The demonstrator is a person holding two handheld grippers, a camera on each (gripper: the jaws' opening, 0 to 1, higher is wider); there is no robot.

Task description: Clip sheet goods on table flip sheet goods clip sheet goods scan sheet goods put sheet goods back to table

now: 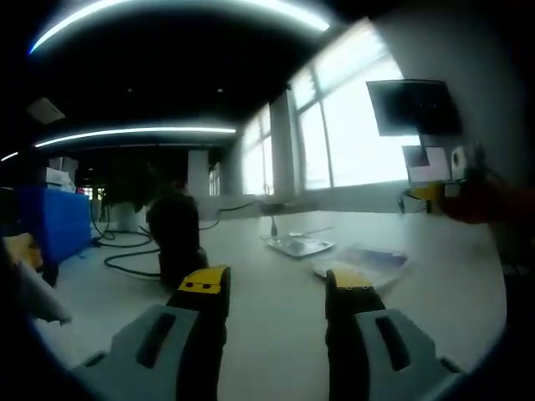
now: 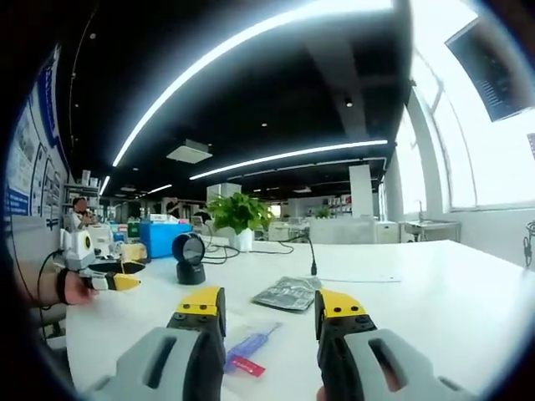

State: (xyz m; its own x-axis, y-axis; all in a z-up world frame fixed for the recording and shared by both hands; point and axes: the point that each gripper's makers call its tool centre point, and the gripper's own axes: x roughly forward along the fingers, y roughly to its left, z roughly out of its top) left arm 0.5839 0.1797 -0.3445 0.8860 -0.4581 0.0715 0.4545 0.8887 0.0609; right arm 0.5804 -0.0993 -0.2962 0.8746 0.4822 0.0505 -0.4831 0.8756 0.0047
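On the white table (image 2: 435,284) lie two flat packets. A grey foil packet (image 2: 288,294) rests in the middle, and a clear packet (image 2: 251,347) holding a blue item with a red label lies nearer, just below my right gripper (image 2: 269,305). That gripper is open, with nothing between its yellow-tipped jaws. A black barcode scanner (image 2: 190,259) stands behind on the left. My left gripper (image 1: 276,284) is open and empty above the table; the grey packet (image 1: 298,245) and the clear packet (image 1: 368,263) lie ahead of it to the right, and the scanner (image 1: 175,234) stands ahead to the left.
A hand (image 2: 75,288) holds the left gripper (image 2: 113,281) at the table's left edge. Black cables (image 1: 125,259) trail past the scanner. A potted plant (image 2: 238,213) and a blue box (image 2: 163,238) stand behind the table. Windows (image 1: 351,142) line the far wall.
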